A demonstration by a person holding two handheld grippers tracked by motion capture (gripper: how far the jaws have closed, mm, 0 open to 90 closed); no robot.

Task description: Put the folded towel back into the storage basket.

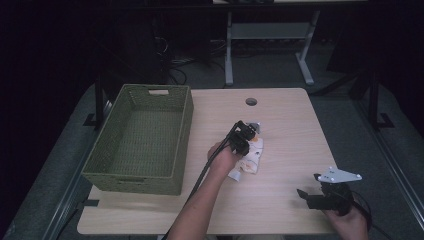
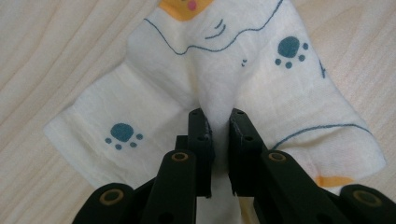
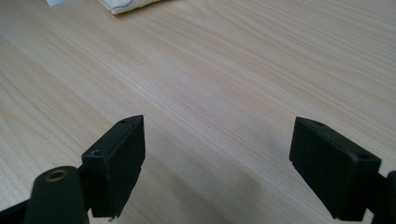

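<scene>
A white cloth (image 2: pixel 163 88) printed with blue paw marks, blue lines and orange patches lies on the wooden table (image 1: pixel 285 130), near its middle (image 1: pixel 251 157). My left gripper (image 2: pixel 218 116) points down onto it, its jaws shut on a raised fold of the fabric. In the high view this gripper (image 1: pixel 244 134) sits over the cloth's far end, with the hand behind it. My right gripper (image 3: pixel 217 161) hovers low over bare wood with its jaws wide apart and nothing between them; it is at the table's front right (image 1: pixel 320 196). A corner of the cloth (image 3: pixel 126 5) shows at the top of the right gripper view.
A green woven basket (image 1: pixel 142 172) with handle slots stands on the table's left side. A round cable hole (image 1: pixel 251 102) is near the far edge. Desk legs (image 1: pixel 306 62) and cables stand on the dark floor beyond.
</scene>
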